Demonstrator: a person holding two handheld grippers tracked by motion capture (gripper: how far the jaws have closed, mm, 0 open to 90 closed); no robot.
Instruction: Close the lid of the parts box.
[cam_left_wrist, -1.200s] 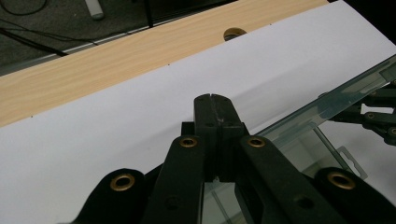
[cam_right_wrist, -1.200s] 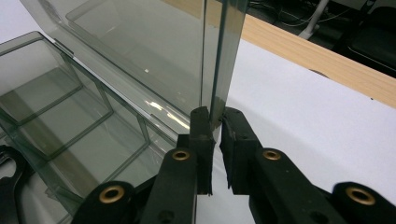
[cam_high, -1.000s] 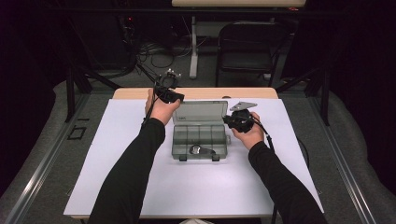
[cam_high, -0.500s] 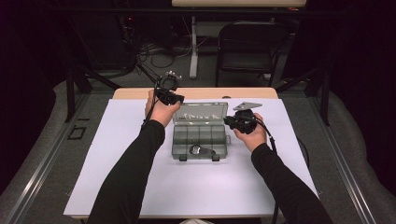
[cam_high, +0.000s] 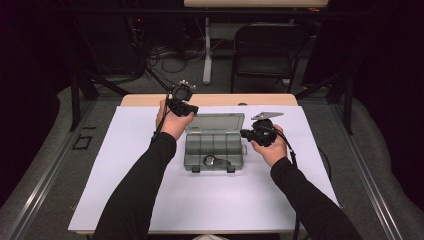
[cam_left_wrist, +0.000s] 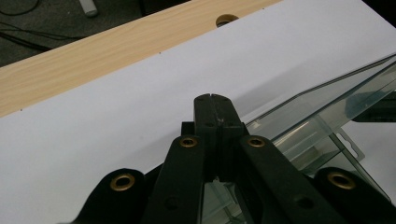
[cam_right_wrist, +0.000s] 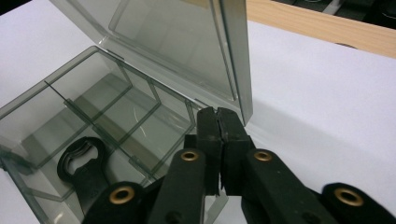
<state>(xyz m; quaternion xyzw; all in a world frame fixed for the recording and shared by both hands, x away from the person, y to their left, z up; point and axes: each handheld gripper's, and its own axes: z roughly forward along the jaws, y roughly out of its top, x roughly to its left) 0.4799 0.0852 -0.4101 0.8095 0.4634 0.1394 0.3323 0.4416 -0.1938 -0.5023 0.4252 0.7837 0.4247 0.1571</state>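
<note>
Box: clear grey compartment box (cam_high: 214, 150) sits on the white sheet (cam_high: 125, 200) mid-table, between the two hands, its long axis running across the table.
Lid: the lid (cam_high: 216, 123) stands raised at the far edge, hinged along the box's long side and tilted back.
Contents: a black bottle opener (cam_high: 214, 161) lies in the near row of compartments; the other cells look bare.
Left gripper: left gripper (cam_high: 184, 106) hovers at the lid's far left corner; jaws pressed flat together with nothing between them.
Right gripper: right gripper (cam_high: 248, 133) sits just beside the box's right end; jaws have just been closing and now meet, with nothing between them, the lid's edge (cam_right_wrist: 237, 60) just ahead of the tips.
Key relation: the lid's upper edge runs left to right between the tongs, so each hand has one end of it; the left is nearer the top corner, the right nearer the base and latch side.
Likely next move: pushing the lid, down or further back; I cannot tell which.
</note>
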